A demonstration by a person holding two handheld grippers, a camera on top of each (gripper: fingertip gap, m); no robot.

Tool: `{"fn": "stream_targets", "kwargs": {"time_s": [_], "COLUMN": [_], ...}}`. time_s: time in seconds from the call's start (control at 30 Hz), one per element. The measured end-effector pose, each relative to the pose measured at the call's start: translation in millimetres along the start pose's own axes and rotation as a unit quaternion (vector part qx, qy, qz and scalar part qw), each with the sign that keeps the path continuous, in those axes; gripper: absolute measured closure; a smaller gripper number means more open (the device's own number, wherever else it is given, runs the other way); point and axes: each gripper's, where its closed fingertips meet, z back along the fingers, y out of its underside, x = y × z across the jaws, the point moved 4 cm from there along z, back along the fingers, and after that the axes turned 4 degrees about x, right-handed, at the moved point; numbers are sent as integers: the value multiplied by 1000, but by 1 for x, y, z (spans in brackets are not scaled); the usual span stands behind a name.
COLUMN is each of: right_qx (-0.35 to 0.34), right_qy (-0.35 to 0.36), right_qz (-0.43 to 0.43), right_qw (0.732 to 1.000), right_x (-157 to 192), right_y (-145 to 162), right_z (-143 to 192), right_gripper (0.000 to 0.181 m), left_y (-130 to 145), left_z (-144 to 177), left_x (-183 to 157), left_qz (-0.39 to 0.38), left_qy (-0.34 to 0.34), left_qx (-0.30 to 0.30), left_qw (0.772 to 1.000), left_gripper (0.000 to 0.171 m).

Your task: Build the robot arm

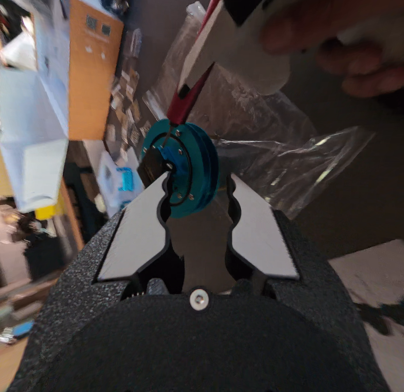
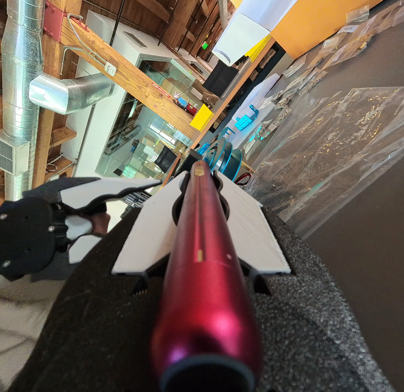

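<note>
The left tool (image 1: pixel 197 175) has its jaws parted around a teal wheel (image 1: pixel 192 173), a grooved disc with small screws set in a ring on its face. The left finger's tip meets the wheel's face near the hub and the right finger lies behind its rim, but blur hides whether they actually clamp it. A small black block (image 1: pixel 150 164) sits at the hub on the wheel's left side. The right tool (image 2: pixel 200 178) is closed on a red screwdriver (image 2: pixel 203 261), whose long body runs up between both white fingers. In the left wrist view the screwdriver (image 1: pixel 181 105) comes down from above, and its thin bit touches the wheel's face near one of the upper screws. A hand (image 1: pixel 349 42) grips the right tool's white handle at the top right of that view. In the right wrist view the wheel (image 2: pixel 220 156) shows just past the screwdriver's tip, with the left tool (image 2: pixel 105 195) off to the side. Clear plastic bags (image 1: pixel 273 140) lie on the dark counter (image 2: pixel 360 217) behind the wheel, and more small bags of parts lie farther back, beside an orange box (image 1: pixel 91 79).
</note>
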Motion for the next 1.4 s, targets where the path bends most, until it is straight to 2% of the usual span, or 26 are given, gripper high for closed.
{"fn": "stream_targets", "kwargs": {"time_s": [0.17,0.37,0.6,0.7,0.77,0.83,1.4], "right_qx": [3,6,7,9,10,10,12], "right_qy": [-5,-3,-4,-5,-5,-4,-5], "right_qz": [-7,0,0,-1,-2,-1,-3], "right_qw": [1000,1000,1000,1000,1000,1000,1000], "right_x": [-1,-1,0,0,0,0,-1], "right_y": [-1,-1,0,0,0,0,1], "right_z": [-1,-1,-1,-1,-1,-1,-3], "right_gripper": [161,161,161,161,162,161,161], "left_y": [-23,-41,-56,-61,-62,-63,-63], "left_z": [-11,-34,-30,-31,-33,-33,-34], "left_x": [11,8,8,5,4,6,6], "left_qz": [-62,-132,-189,-210,-222,-227,-199], "left_qy": [32,-17,-3,1,-2,-7,8], "left_qx": [-62,-87,-138,-143,-142,-142,-132], "left_qw": [996,987,972,967,965,963,971], "left_gripper": [118,116,133,137,146,152,154]}}
